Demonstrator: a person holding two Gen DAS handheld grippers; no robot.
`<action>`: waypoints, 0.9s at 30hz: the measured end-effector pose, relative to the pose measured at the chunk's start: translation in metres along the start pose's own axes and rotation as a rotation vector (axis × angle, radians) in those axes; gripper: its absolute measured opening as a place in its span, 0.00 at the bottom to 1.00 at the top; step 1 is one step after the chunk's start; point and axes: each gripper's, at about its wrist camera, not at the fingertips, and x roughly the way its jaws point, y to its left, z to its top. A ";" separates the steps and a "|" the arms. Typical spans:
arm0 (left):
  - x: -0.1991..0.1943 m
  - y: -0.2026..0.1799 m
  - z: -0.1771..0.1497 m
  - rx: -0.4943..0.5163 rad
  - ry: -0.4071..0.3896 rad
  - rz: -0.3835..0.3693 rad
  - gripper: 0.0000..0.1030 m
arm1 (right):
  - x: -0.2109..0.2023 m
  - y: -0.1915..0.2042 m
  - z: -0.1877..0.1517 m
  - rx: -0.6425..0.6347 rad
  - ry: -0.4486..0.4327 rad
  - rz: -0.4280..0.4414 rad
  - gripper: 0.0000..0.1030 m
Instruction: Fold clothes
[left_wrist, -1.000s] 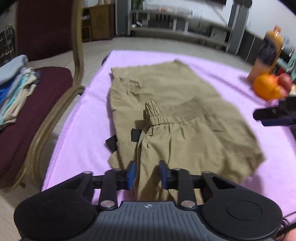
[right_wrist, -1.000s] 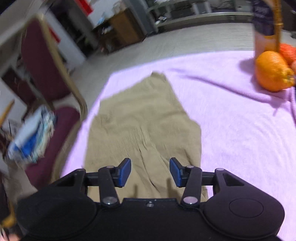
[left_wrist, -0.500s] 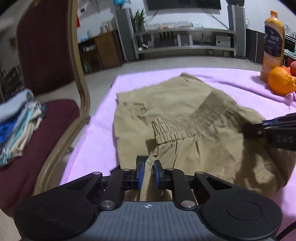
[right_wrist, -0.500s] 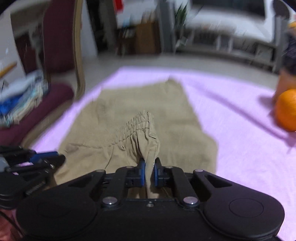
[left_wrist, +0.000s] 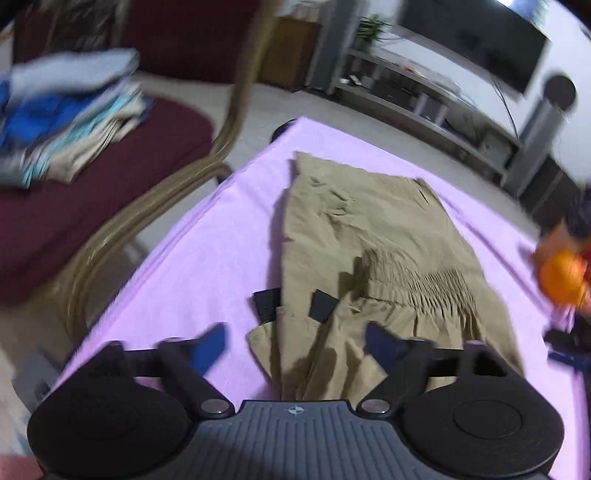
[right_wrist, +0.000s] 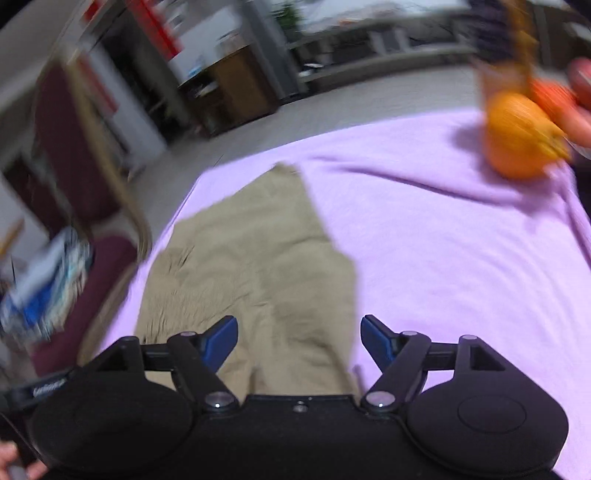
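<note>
Grippers: left (left_wrist: 295, 341) released | right (right_wrist: 299, 338) released | trousers (left_wrist: 369, 240) folded

Bare purple worktop (right_wrist: 443, 258) lies right of the right jaws; an orange (right_wrist: 521, 136) stands far ahead-right.

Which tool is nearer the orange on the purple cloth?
Right. The right tool sits over the khaki trousers' right part, toward the orange; the left tool is at their left edge, farther away.
</note>
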 end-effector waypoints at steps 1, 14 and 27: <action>0.005 -0.003 -0.001 0.014 0.017 0.002 0.83 | 0.000 -0.015 0.001 0.063 0.011 0.009 0.70; 0.045 -0.037 -0.013 0.220 0.103 0.013 0.54 | 0.051 -0.033 -0.015 0.117 0.104 0.161 0.59; 0.010 -0.040 0.004 0.356 -0.006 -0.090 0.23 | -0.036 0.011 -0.036 0.176 0.096 0.044 0.04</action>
